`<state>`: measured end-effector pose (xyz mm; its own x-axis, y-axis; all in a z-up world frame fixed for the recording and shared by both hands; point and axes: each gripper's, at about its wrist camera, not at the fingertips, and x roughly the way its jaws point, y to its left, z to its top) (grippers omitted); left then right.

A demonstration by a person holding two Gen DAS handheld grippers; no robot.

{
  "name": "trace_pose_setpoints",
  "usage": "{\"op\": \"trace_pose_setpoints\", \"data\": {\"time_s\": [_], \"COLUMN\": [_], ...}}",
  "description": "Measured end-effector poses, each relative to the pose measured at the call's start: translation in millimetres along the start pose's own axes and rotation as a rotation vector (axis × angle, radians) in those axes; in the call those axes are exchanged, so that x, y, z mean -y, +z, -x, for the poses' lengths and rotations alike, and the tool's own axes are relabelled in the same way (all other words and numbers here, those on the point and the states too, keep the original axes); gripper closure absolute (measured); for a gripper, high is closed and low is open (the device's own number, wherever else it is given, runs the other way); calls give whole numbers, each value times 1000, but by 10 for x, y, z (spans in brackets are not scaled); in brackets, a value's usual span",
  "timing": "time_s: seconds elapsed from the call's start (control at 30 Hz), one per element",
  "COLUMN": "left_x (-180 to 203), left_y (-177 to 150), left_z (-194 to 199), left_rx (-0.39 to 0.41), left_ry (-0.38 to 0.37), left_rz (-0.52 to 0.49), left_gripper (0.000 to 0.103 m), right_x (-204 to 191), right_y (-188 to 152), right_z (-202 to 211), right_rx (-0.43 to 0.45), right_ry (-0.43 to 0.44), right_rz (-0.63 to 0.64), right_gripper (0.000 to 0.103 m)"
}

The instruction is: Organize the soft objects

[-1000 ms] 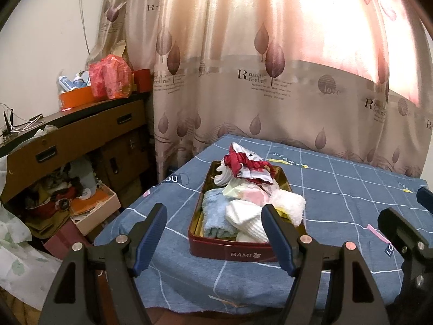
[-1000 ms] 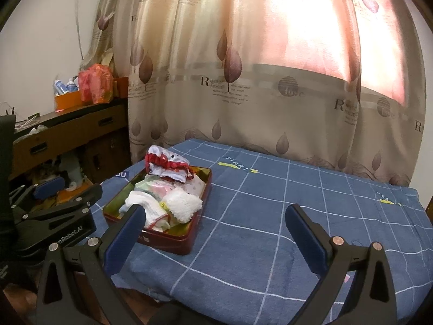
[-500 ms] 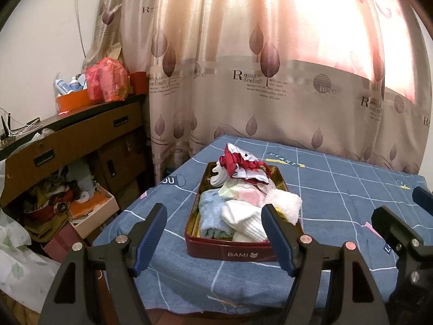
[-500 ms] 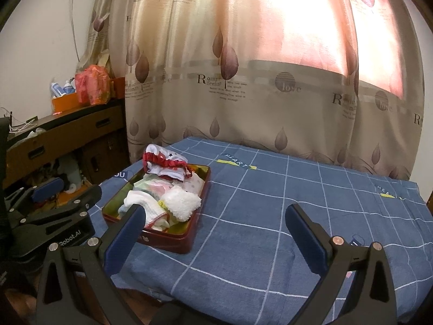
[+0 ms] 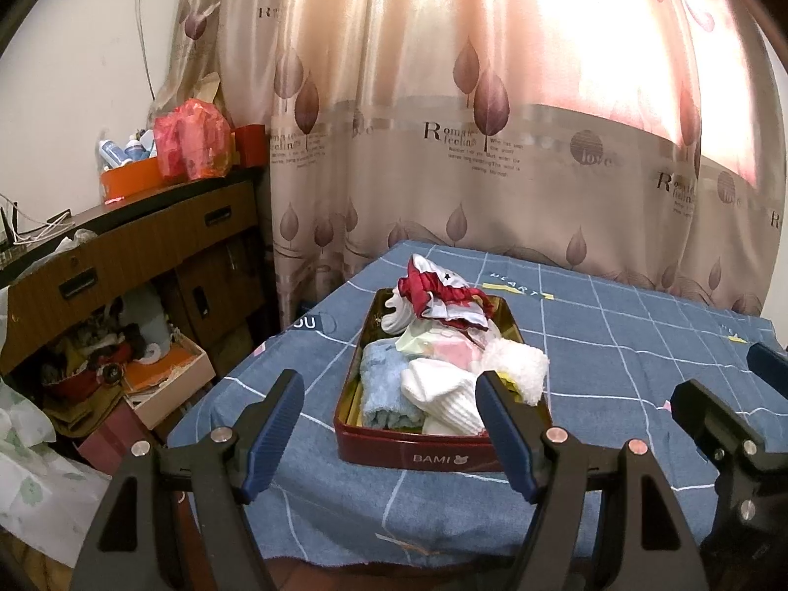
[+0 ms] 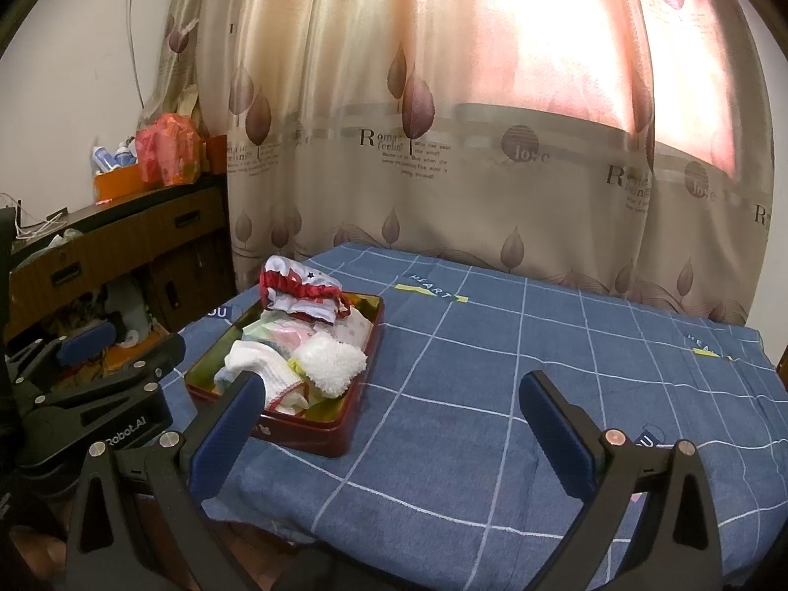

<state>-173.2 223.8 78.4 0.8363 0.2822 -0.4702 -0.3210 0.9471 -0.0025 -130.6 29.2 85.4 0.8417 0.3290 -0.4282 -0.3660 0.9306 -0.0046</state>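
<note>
At far left, a desk (image 5: 133,241) is seen with an orange tub (image 5: 129,181) and a red bag (image 5: 193,147) on top; the clutter under it is too jumbled and dim to be identified. The bottles in the tub are partly hidden by the bag. A leaf-print curtain (image 5: 443,147) fills the background, its printed words cut by folds.

Left gripper (image 5: 389,426): jaws are spread wide, with nothing between the pads; it is held short of the near edge of the table (image 5: 615,344), which is covered by a blue checked cloth. In the right wrist view this gripper is cut off by the left frame edge.

Tin (image 5: 418,453): dark red, rectangular, lettered "BAMI" on the near wall; it is placed on the left part of the table, near the front edge. Its right near corner is hidden by the left gripper's right finger. It is filled with soft items: a blue towel (image 5: 381,384) along the left side, white ribbed socks (image 5: 443,394) at the front, a fluffy white piece (image 5: 522,369) at the right, pale pink and green cloth (image 5: 443,342) in the middle, and a red-and-white frilled garment (image 5: 443,295) heaped at the far end, above the rim. How many pieces there are cannot be told.

Right gripper (image 6: 389,433): jaws are likewise set wide and empty, over bare cloth to the right of the tin. Its left finger overlaps the tin's near corner.
</note>
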Motion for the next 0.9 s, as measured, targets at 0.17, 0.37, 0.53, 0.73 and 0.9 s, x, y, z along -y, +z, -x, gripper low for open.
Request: {"op": "trace_pose_setpoints", "data": {"time_s": [0.17,0.37,0.53,0.73,0.9], "left_x": [-23,-34,-31,-39,-45], "left_y": [-5,-6,-6,-11,-14], "left_z": [-17,-27,-27,-34,-40], "left_rx": [-10,-13,-13,-16,-18], "left_ry": [-1,-4,-2,-2,-4], "left_rz": [9,7,6,7,5], "left_gripper": [29,29,29,29,29], "right_x": [-21,-51,-60,-76,-73], "right_y": [-17,-26,-22,-24,-23], "right_z": [-13,-24,-30,-32,-34], "right_rx": [-2,-10,-15,-19,-21], "right_ry": [2,8,17,21,21], "right_rz": [7,16,22,30,30], "right_gripper": [1,1,1,1,1]}}
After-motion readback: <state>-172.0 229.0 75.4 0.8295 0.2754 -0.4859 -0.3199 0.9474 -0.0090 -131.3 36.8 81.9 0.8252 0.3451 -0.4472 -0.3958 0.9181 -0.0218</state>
